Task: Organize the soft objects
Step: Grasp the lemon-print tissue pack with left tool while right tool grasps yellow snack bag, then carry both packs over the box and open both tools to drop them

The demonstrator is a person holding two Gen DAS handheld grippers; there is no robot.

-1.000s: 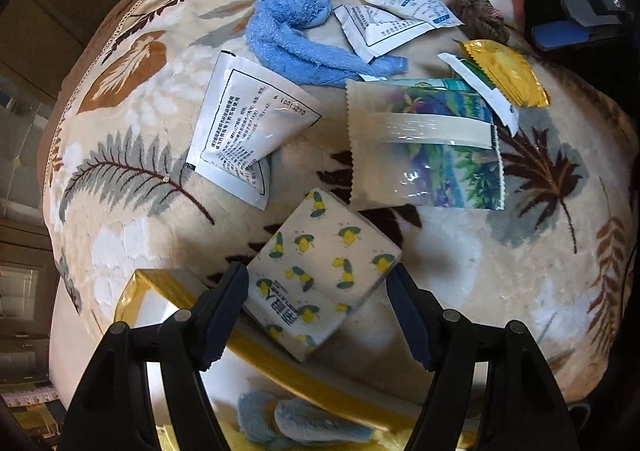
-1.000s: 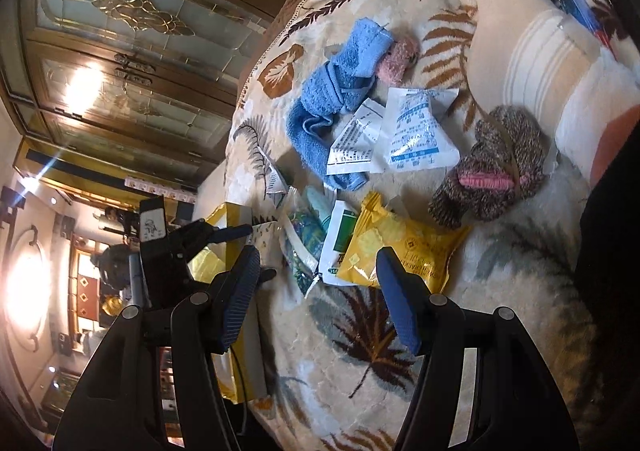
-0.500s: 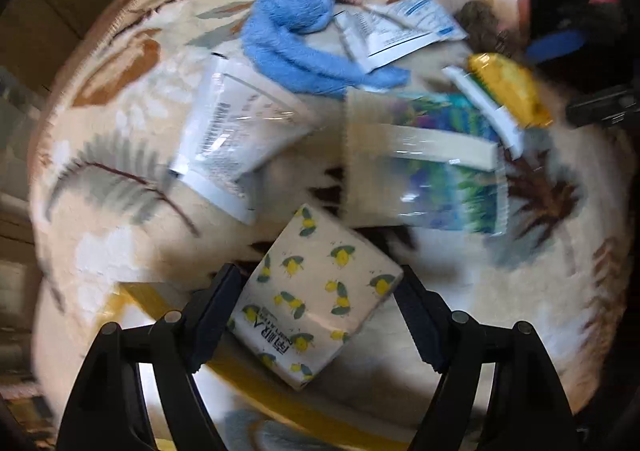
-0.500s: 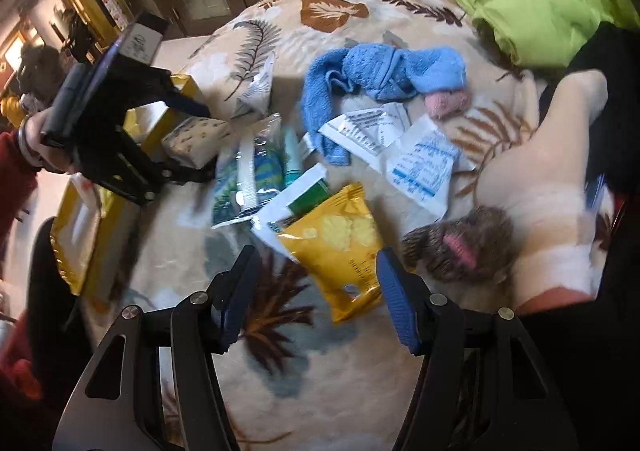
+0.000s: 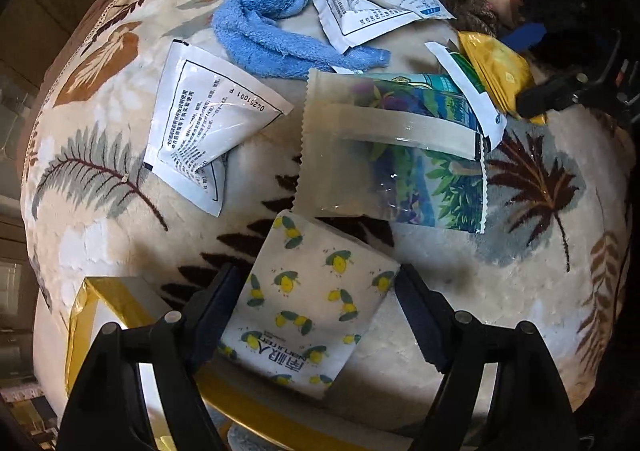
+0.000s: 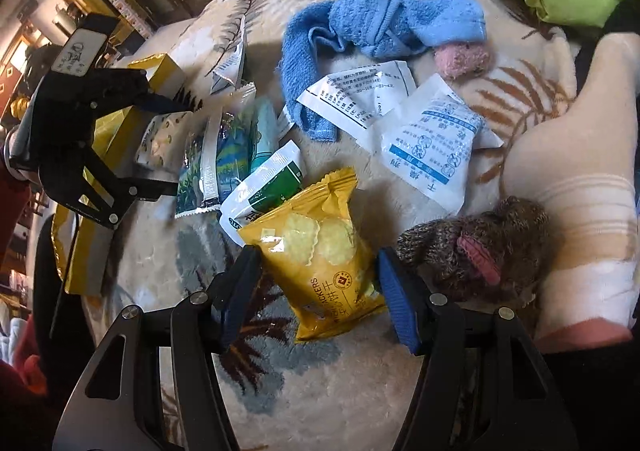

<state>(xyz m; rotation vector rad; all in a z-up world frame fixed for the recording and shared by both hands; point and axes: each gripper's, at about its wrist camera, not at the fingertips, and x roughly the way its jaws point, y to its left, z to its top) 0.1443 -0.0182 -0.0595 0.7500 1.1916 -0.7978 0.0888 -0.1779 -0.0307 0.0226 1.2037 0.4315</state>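
Between my left hand-held gripper (image 5: 320, 311) fingers, spread and not yet clamped: lemon-print tissue pack (image 5: 308, 311), on the blanket (image 5: 500, 283). Right hand-held gripper (image 6: 316, 291), parted, straddles the yellow cracker bag (image 6: 320, 251). At 12 o'clock: blue towel (image 6: 360, 35).

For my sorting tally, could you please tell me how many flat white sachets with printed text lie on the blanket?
3: one white printed sachet left of the clear leafy pouch, and two overlapping white sachets beside the blue terry towel. More may hide underneath.
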